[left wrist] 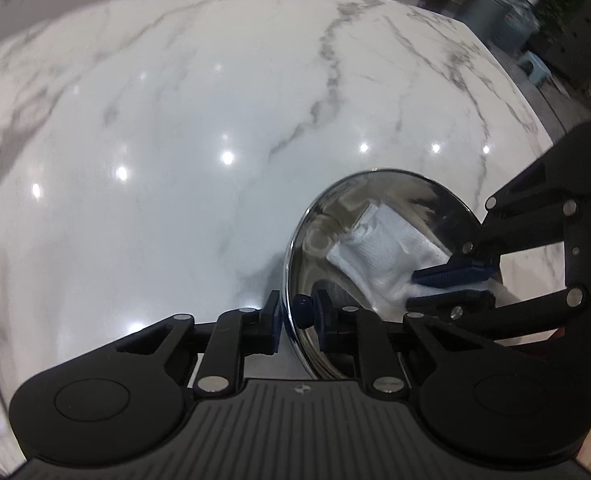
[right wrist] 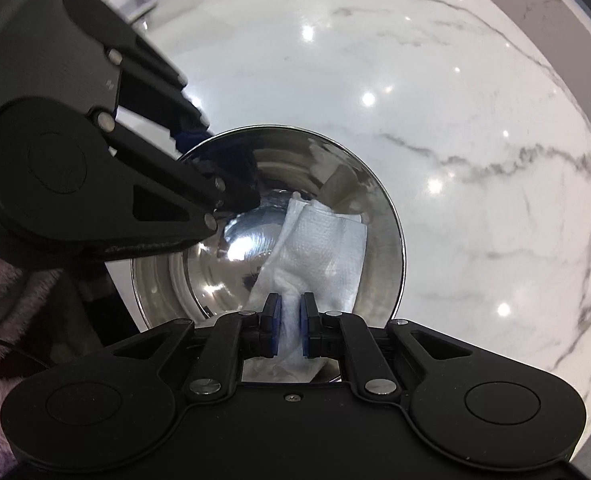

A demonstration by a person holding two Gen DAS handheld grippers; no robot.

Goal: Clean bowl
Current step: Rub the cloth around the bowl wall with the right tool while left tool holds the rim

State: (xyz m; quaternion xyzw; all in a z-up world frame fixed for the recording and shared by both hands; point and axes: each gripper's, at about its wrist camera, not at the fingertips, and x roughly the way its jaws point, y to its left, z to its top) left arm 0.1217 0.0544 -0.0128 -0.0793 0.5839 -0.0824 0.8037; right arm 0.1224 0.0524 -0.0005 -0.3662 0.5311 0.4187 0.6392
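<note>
A shiny steel bowl (left wrist: 335, 220) stands tilted on the marble table, also in the right wrist view (right wrist: 199, 264). My left gripper (left wrist: 295, 320) is shut on the bowl's rim, one finger outside and one inside. It also shows at the left of the right wrist view (right wrist: 207, 160). My right gripper (right wrist: 290, 320) is shut on a folded white paper towel (right wrist: 323, 244) and presses it against the bowl's inner wall. In the left wrist view the right gripper (left wrist: 451, 286) enters from the right, with the towel (left wrist: 379, 248) inside the bowl.
The white marble table (left wrist: 175, 140) spreads around the bowl, its far edge near plants and bins (left wrist: 515, 12). A purple fluffy cloth (right wrist: 3, 320) lies at the left of the right wrist view.
</note>
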